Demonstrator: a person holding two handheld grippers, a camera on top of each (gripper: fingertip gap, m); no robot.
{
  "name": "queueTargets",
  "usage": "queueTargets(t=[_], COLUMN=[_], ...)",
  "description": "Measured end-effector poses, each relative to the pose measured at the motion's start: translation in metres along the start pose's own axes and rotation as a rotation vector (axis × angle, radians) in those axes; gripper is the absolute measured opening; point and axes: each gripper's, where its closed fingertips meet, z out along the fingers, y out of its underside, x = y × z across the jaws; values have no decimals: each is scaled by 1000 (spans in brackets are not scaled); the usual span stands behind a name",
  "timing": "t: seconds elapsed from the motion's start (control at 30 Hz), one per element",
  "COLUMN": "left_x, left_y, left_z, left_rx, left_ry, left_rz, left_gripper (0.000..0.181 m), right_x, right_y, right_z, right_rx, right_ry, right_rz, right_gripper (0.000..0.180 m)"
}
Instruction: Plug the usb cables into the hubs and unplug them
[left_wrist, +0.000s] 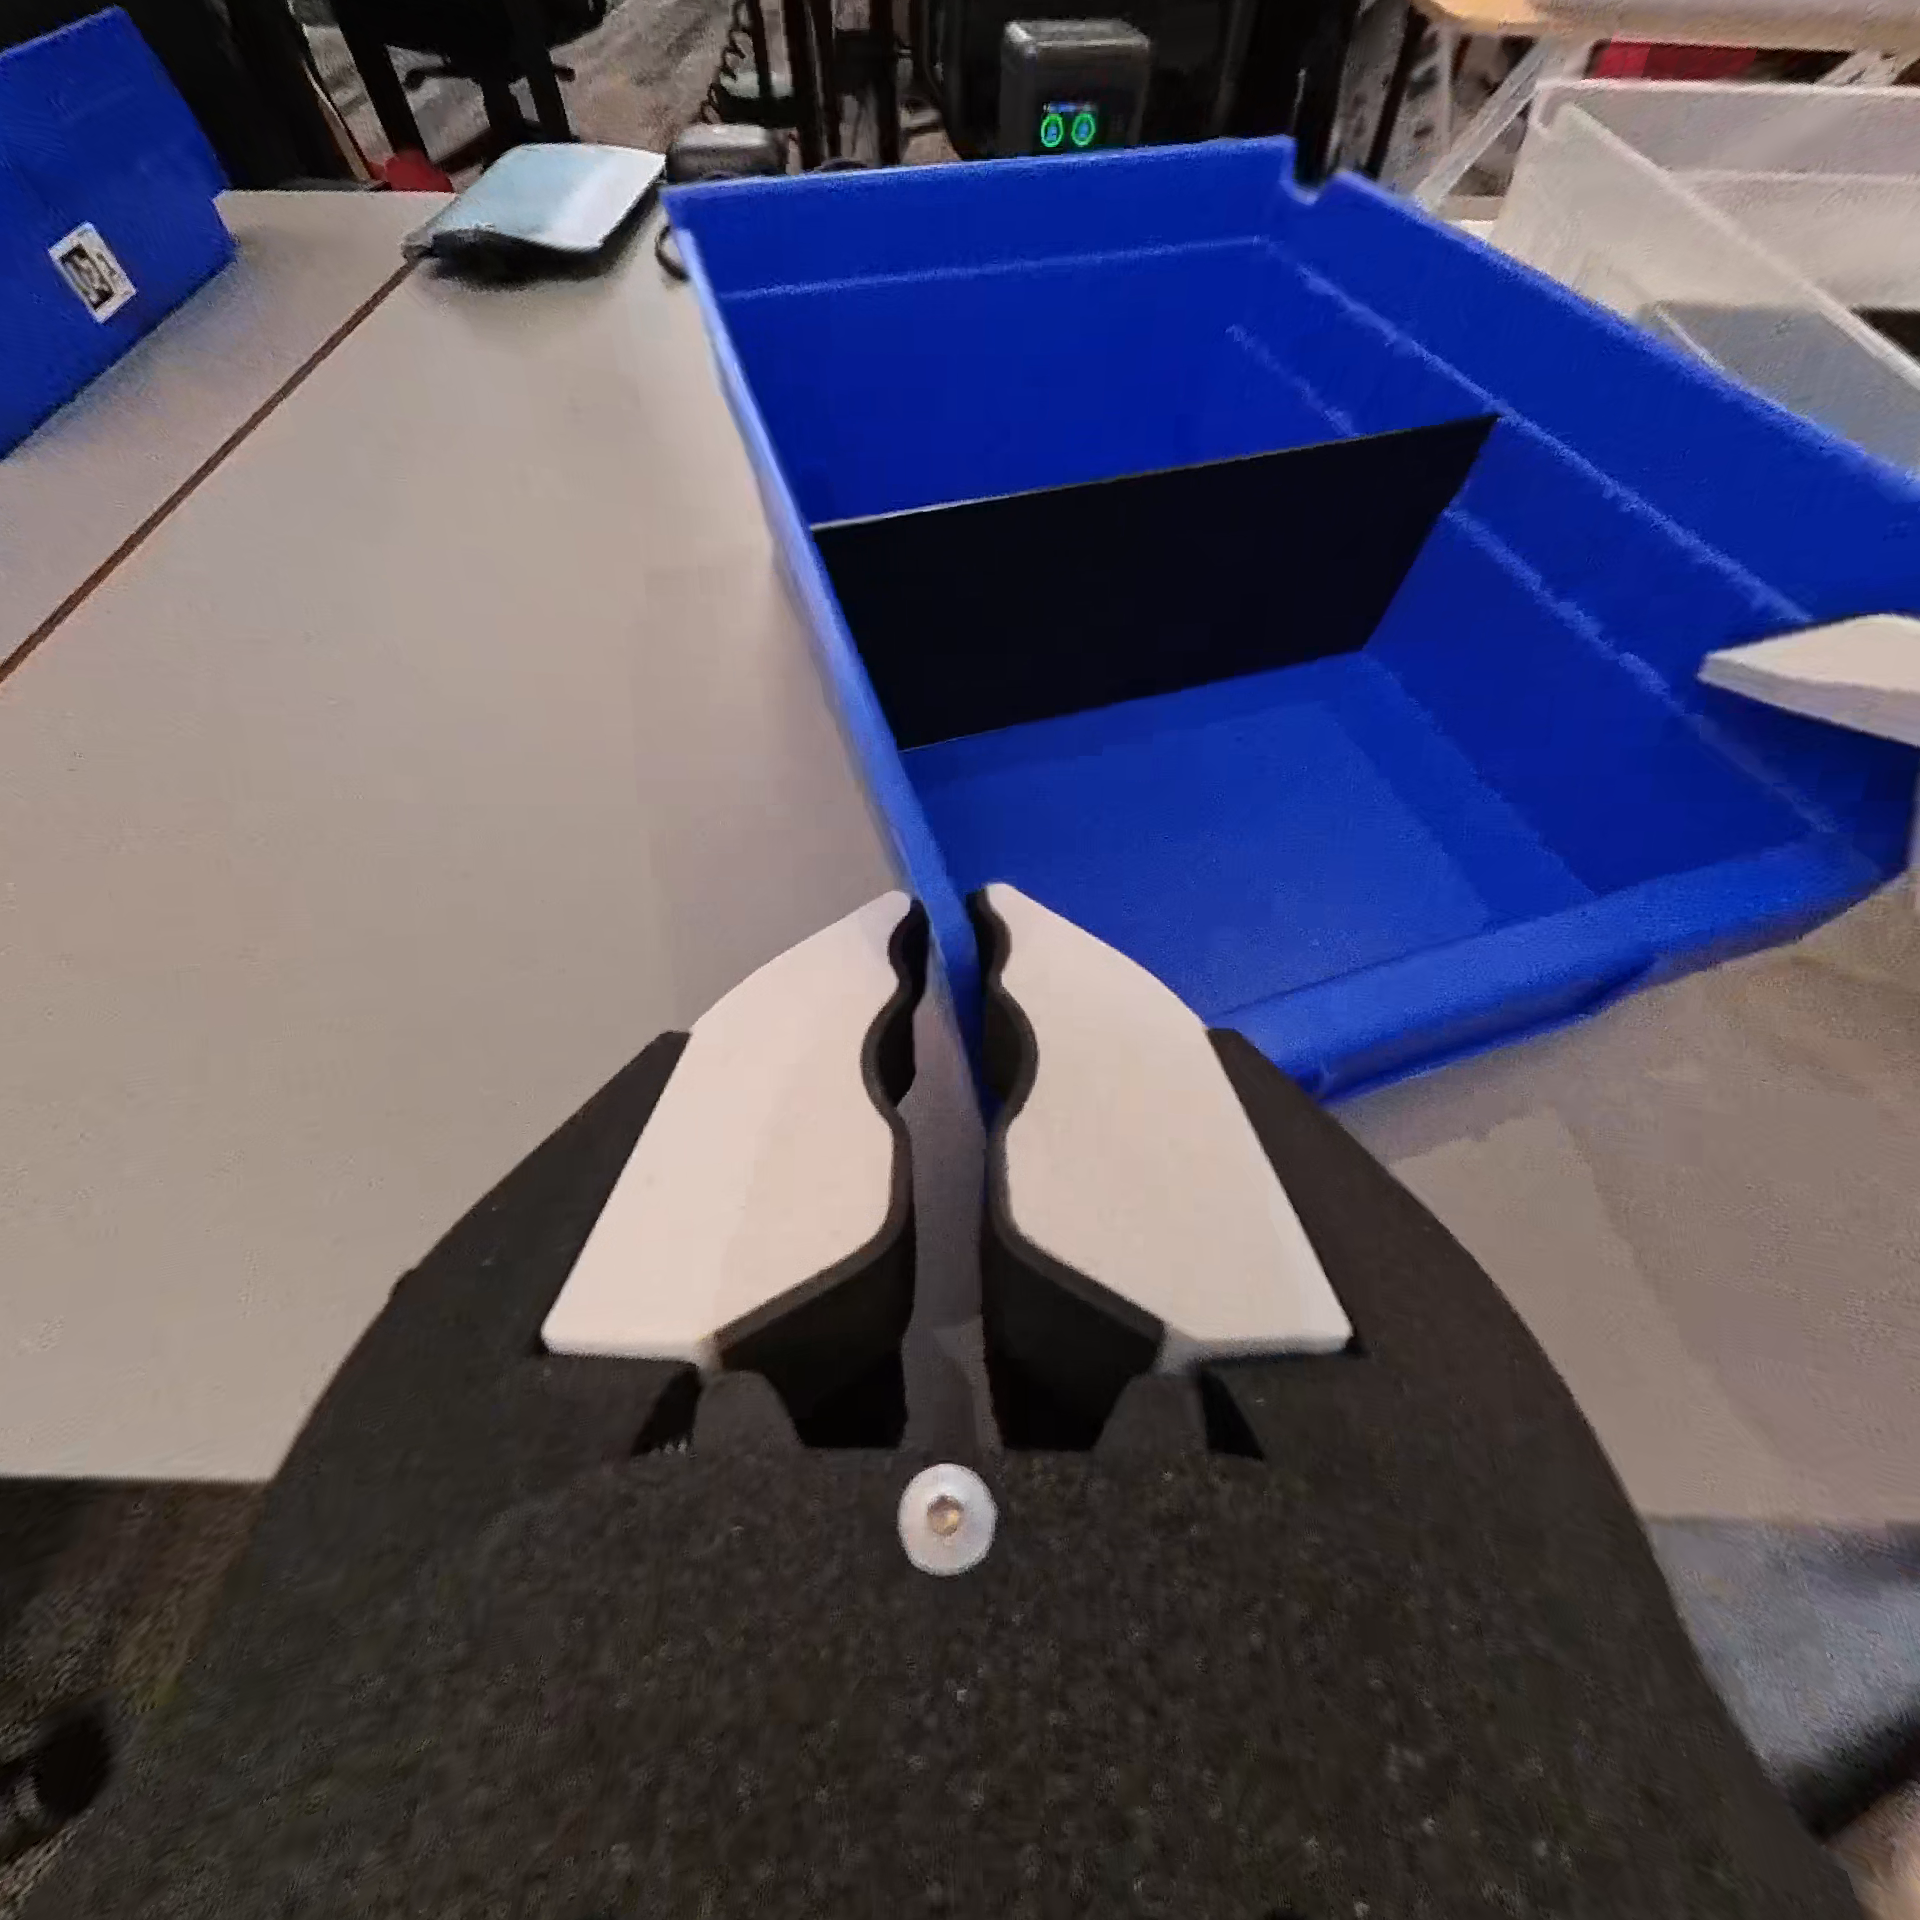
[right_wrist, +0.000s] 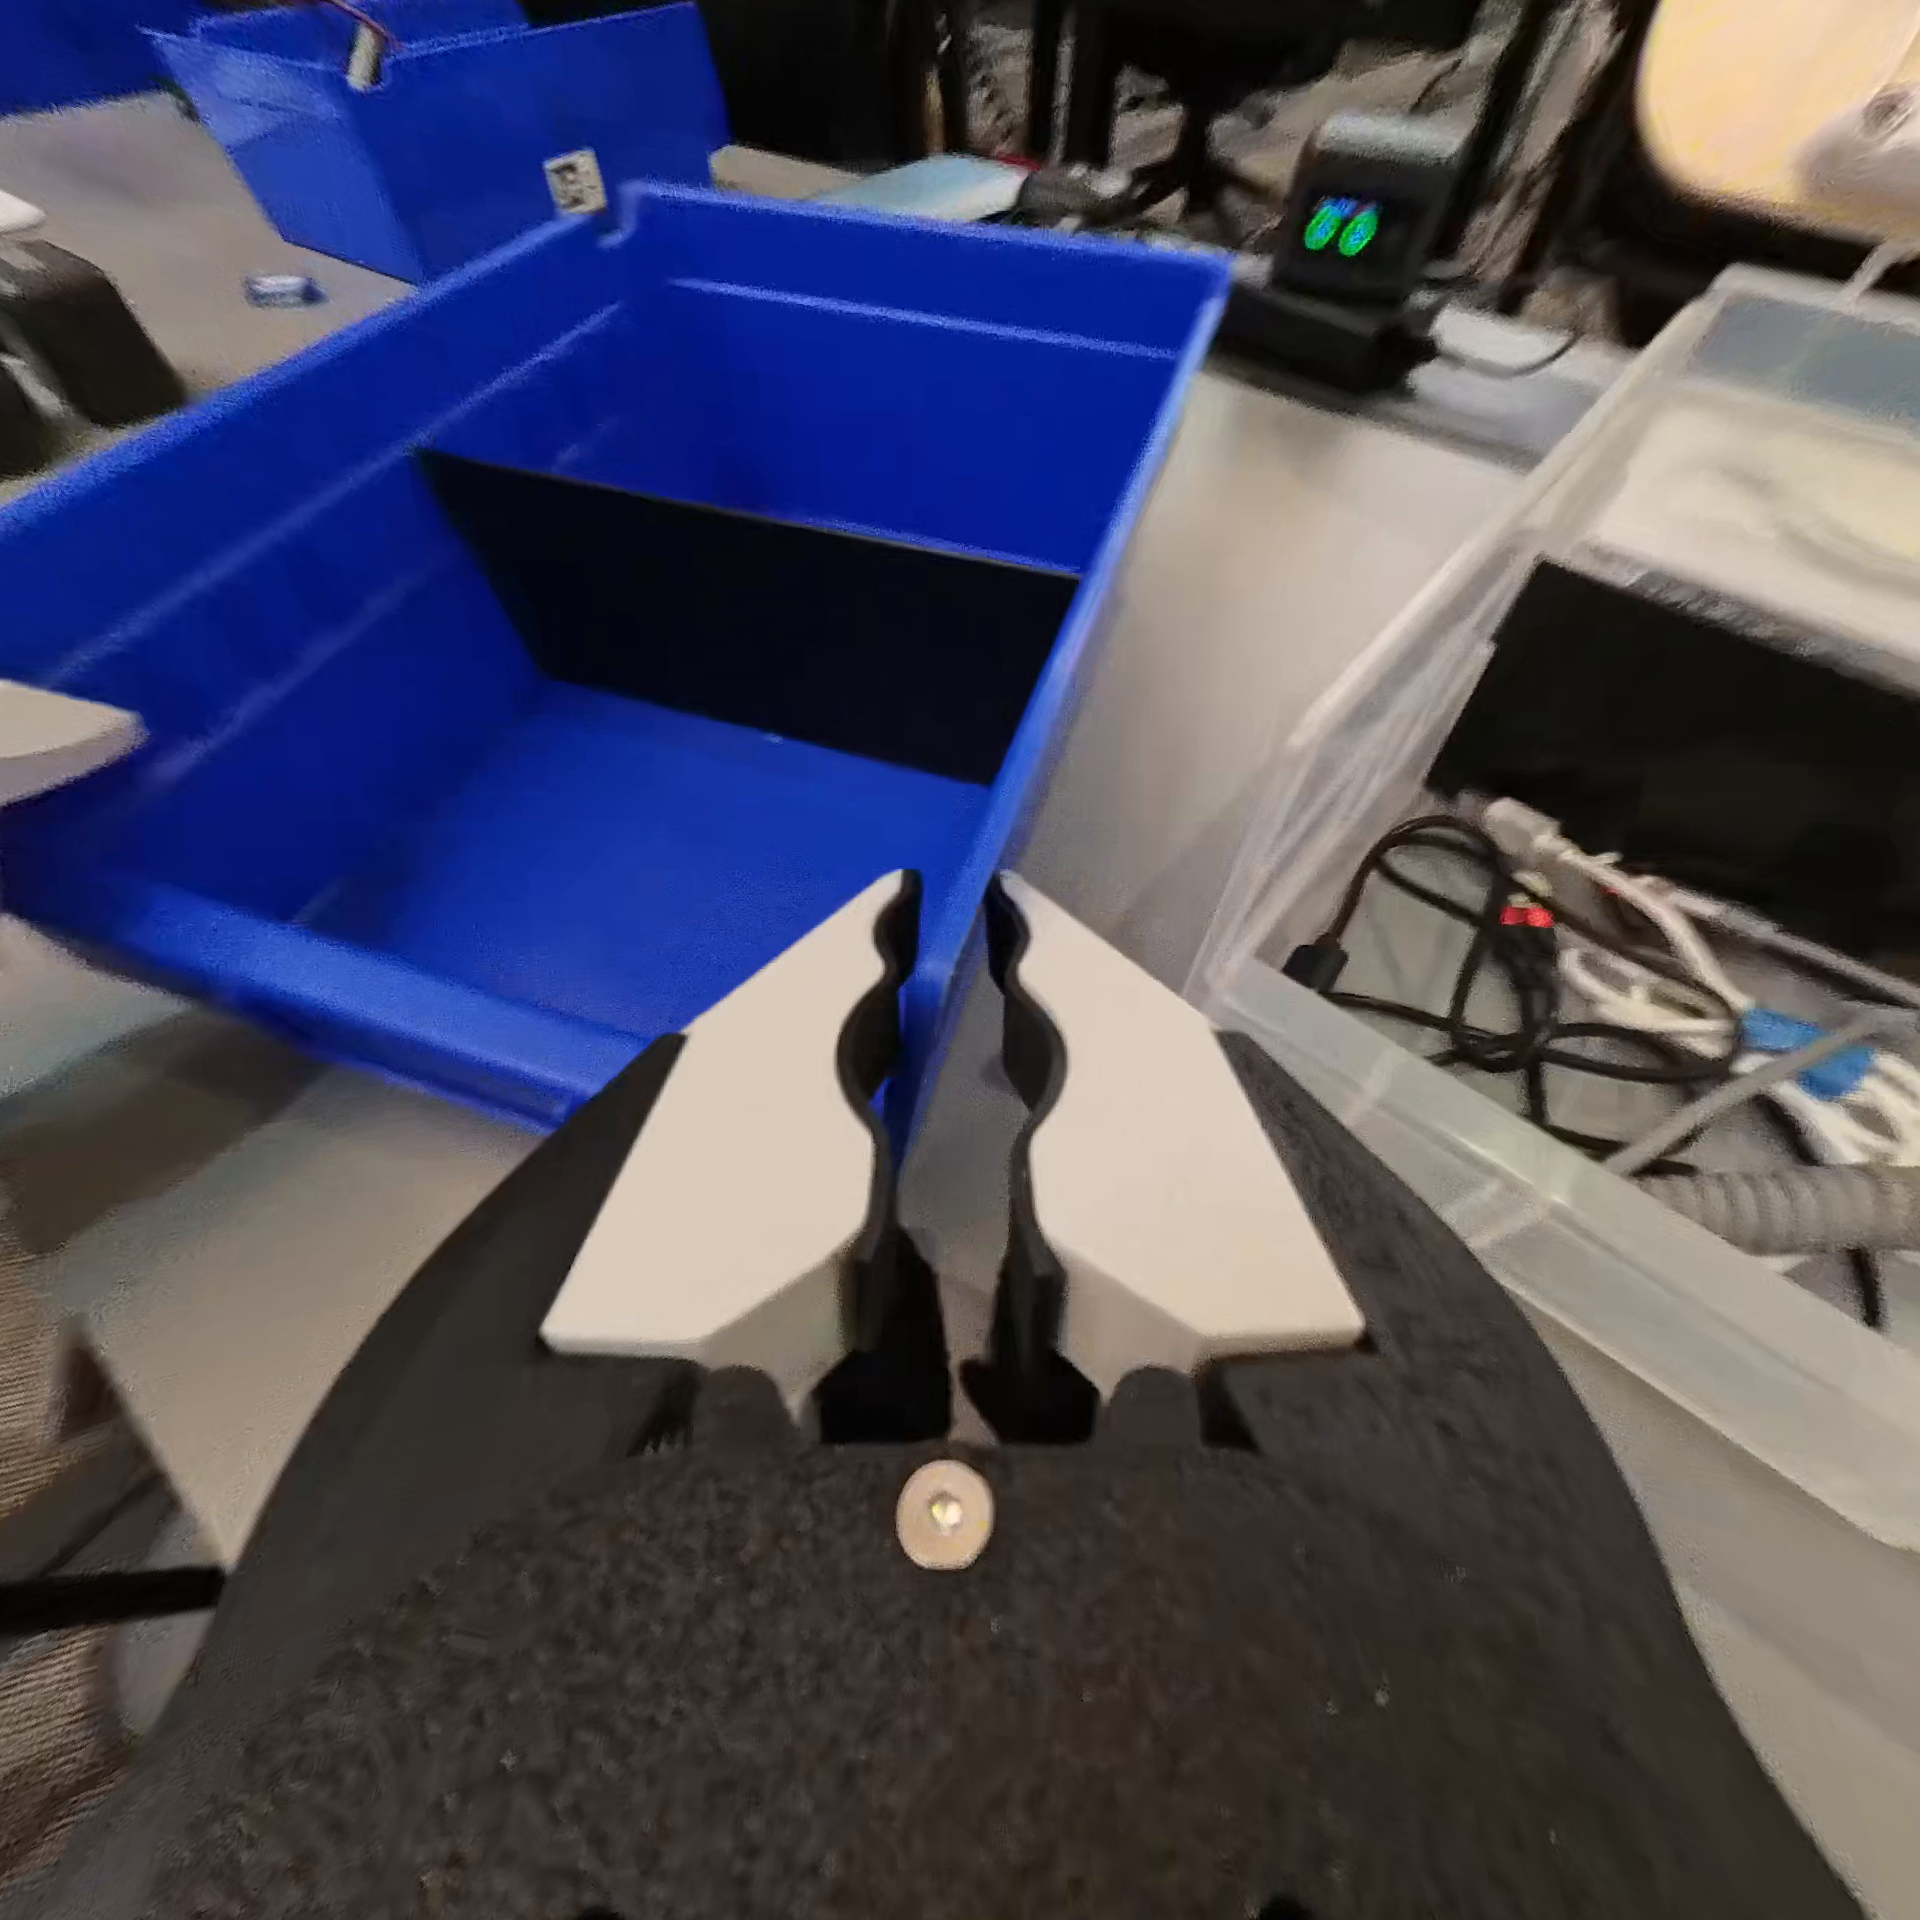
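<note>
A blue bin (left_wrist: 1143, 364) with a black divider (left_wrist: 1122, 582) stands on the grey table; it also shows in the right wrist view (right_wrist: 831, 416). My left gripper (left_wrist: 945, 904) is shut on the bin's left side wall near the front corner. My right gripper (right_wrist: 951, 883) is shut on the bin's right side wall. Each gripper's white fingertip shows at the edge of the other's view, the right one (left_wrist: 1818, 675) and the left one (right_wrist: 62, 738). Black and white cables (right_wrist: 1558, 987) lie in a clear plastic box (right_wrist: 1403, 1101) to the right of the bin.
Another blue bin (left_wrist: 94, 208) stands at the far left; it also shows in the right wrist view (right_wrist: 468, 135). A grey pouch (left_wrist: 530, 197) lies behind the bin. A black device with green lights (right_wrist: 1351, 229) stands at the back. The table edge is close below the grippers. The gap from one gripper's tips to the other's is roughly 20 cm.
</note>
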Motion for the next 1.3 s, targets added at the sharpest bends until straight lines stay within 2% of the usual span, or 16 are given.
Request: queueTargets(t=[0.07, 0.13, 0.17, 0.27, 0.33, 0.5, 0.6, 0.67, 0.77, 0.93, 1.1, 1.2, 1.3], left_x=[2, 0, -1, 4, 18, 103, 189, 259, 362, 499, 558, 573, 592], left_y=[2, -8, -15, -47, -82, -180, -217, -228, -223, -168, -94, -75, -59], left_z=[-13, -24, -28, -39, -50, -50, -24, 2, 43, 103, 140, 139, 130], left_rx=[33, 75, 97, 208, 313, 500, 489, 449, 381, 209, 47, 80, 71], left_ry=[-77, -151, -154, -170, -151, -25, 115, 197, 255, 284, 302, 336, 390], left_rz=[31, 88, 53, 13, 9, 73, 55, 97, 118, 185, 163, 176, 210], left_gripper=[7, 7, 7, 6, 6, 6, 6, 6, 5, 5, 4, 6, 8], right_x=[0, -4, -5, 0, 12, 96, 176, 241, 338, 459, 508, 517, 528], right_y=[-2, -13, -23, -64, -98, -165, -171, -153, -100, 13, 97, 109, 126], right_z=[-2, -3, -6, -26, -50, -130, -183, -214, -243, -268, -269, -279, -289], right_rx=[5, 16, 34, 132, 224, 402, 433, 406, 330, 110, -30, -79, -117], right_ry=[64, 29, 10, 58, 95, 245, 412, 537, 633, 624, 585, 601, 607], right_rz=[-75, -24, -7, -71, -104, -109, -108, -89, 4, 170, 224, 179, 258], right_gripper=[10, 8, 7, 5, 5, 5, 5, 5, 5, 5, 4, 5, 5])
